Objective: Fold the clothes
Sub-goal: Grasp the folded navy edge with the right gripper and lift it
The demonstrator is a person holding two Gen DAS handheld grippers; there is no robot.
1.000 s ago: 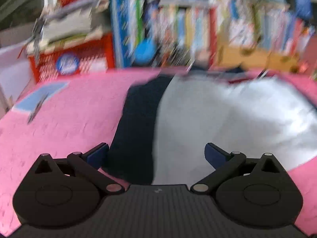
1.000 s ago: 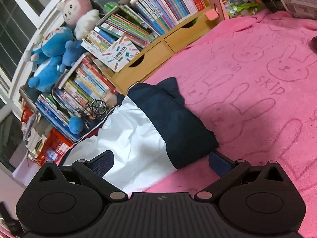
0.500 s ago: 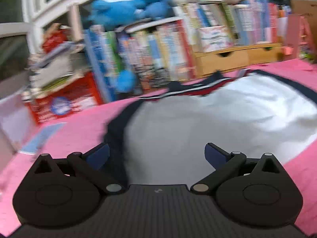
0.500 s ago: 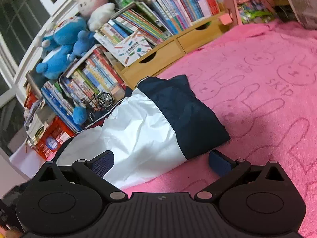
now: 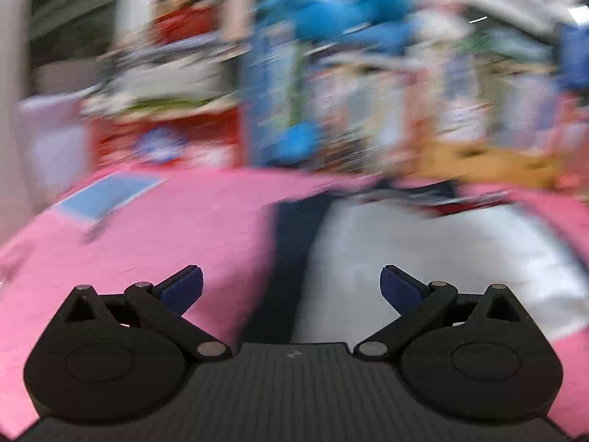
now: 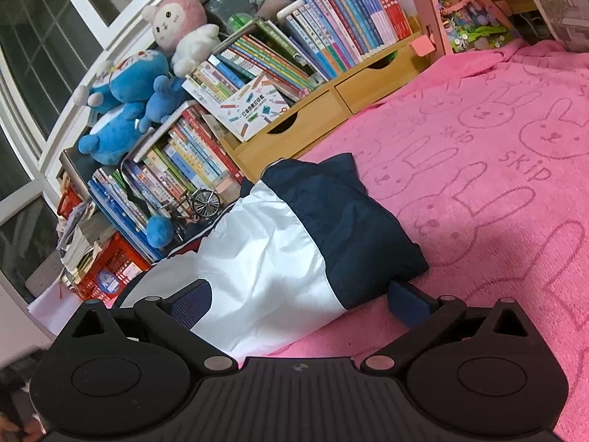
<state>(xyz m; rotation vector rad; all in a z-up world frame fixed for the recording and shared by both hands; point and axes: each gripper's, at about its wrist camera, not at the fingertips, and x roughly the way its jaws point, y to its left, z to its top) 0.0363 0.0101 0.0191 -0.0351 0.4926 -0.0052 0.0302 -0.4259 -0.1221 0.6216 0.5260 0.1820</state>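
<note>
Jacket [image 6: 279, 258], white body with navy sleeves: it lies on the pink rabbit-print blanket [image 6: 497, 191], its collar end toward the bookshelf [image 6: 294, 84], and both of your grippers look onto it from the near side. Fold status, as a judgement: partly done. In the right wrist view one navy sleeve [image 6: 349, 221] lies across the white panel, and the garment reads as a narrowed, puffy bundle, not a flat finished packet; the lengthwise fold and final squaring appear left to do. Left gripper [image 5: 291, 285]: fingers spread wide, holding nothing, above the near edge where navy meets white; this view is heavily motion-blurred, so cloth detail there cannot be told. Right gripper [image 6: 300, 300]: fingers apart, empty, straddling the near edge of the jacket, one blue pad over white cloth, the other just beside the navy sleeve corner. Surroundings: wooden drawers [image 6: 331, 110] under the books, blue plush toys [image 6: 125, 103] and a pink rabbit plush [image 6: 176, 25] on top, a small model bicycle [image 6: 202, 202] near the collar, a red basket [image 6: 110, 272] at the far left, a blue sheet [image 5: 106, 195] lying on the blanket well apart from the jacket. Obstructions: none on the blanket to the right; the collar sits close to the shelf clutter.
</note>
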